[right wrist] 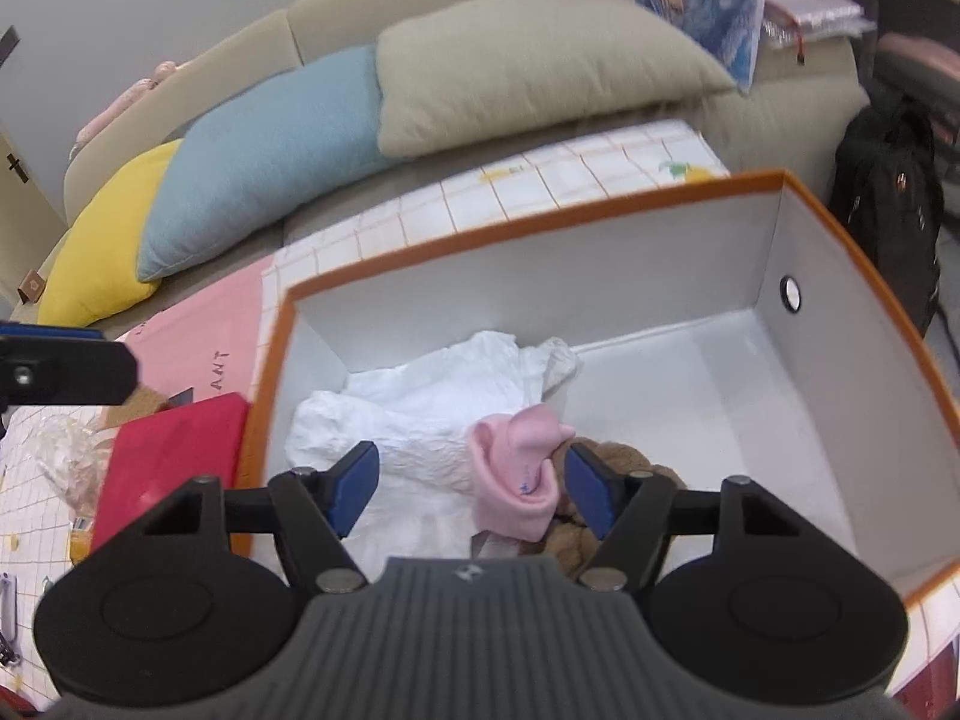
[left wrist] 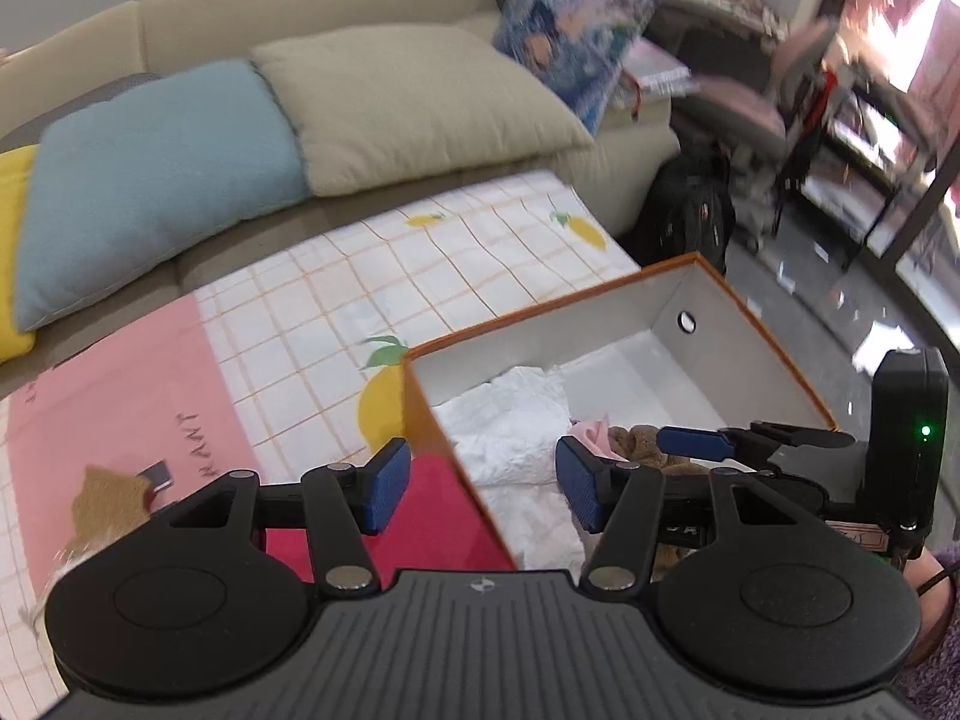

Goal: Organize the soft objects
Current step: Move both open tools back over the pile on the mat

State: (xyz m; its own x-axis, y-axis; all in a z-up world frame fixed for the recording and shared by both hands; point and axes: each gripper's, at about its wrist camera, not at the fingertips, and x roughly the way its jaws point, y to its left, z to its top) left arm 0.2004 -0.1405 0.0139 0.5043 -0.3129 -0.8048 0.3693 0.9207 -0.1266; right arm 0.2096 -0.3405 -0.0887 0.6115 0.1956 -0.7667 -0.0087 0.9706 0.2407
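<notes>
An orange box (right wrist: 864,252) with a white inside stands on the patterned mat; it also shows in the left wrist view (left wrist: 774,336). Inside lie a white crumpled cloth (right wrist: 432,396), a pink soft piece (right wrist: 516,462) and a brown plush toy (right wrist: 618,468). My right gripper (right wrist: 474,489) is open over the box, its jaws either side of the pink piece. My left gripper (left wrist: 483,483) is open and empty, straddling the box's left wall. The right gripper's fingers (left wrist: 696,444) show in the left wrist view above the plush (left wrist: 642,441).
A red flat item (right wrist: 174,456) lies left of the box, with a clear plastic wrapper (right wrist: 66,456) and a brown piece (left wrist: 108,504) beside it. Yellow (right wrist: 102,246), blue (right wrist: 264,162) and beige (right wrist: 528,66) cushions line the sofa. A black backpack (right wrist: 888,204) stands at right.
</notes>
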